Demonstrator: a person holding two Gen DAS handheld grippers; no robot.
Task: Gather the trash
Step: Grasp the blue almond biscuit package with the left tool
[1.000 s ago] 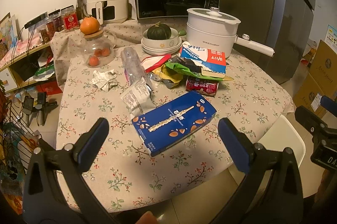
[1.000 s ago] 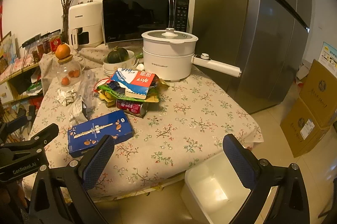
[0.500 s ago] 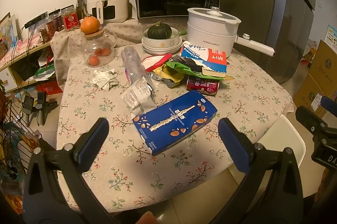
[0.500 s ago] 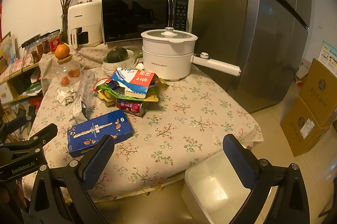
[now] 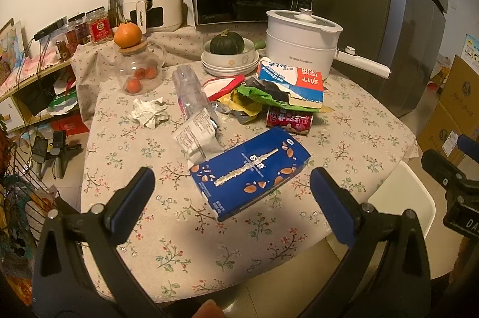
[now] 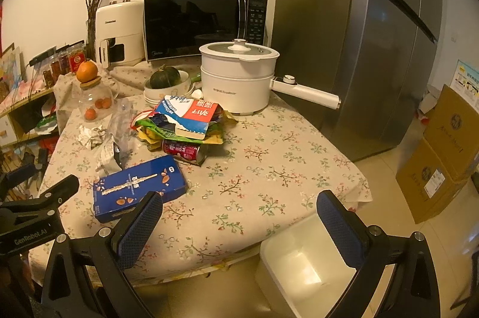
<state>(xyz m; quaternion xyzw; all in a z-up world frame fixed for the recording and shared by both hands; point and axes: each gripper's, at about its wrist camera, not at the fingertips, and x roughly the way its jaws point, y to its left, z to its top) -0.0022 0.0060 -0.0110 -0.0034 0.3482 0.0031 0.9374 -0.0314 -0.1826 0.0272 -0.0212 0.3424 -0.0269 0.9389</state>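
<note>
Trash lies across the floral tablecloth (image 5: 167,231): a flat blue carton (image 5: 250,172) (image 6: 139,187) nearest me, a red can (image 5: 289,120) (image 6: 184,150) on its side, a crushed clear bottle (image 5: 191,92), a silver wrapper (image 5: 199,138), crumpled paper (image 5: 148,114) and a pile of wrappers under a blue-red-white carton (image 5: 292,83) (image 6: 188,114). My left gripper (image 5: 232,198) is open, hovering over the table's near edge just short of the blue carton. My right gripper (image 6: 239,223) is open and empty, above the table edge and a white bin (image 6: 308,267) on the floor.
A white electric pot (image 6: 238,78) with a long handle, stacked bowls holding a green squash (image 5: 226,44), and a glass jar topped by an orange (image 5: 136,63) stand at the back. Behind are a microwave (image 6: 205,23), an air fryer, a fridge (image 6: 374,48) and cardboard boxes (image 6: 446,156).
Almost nothing differs; both grippers hold their place and stay open, with only a slight drift of the views.
</note>
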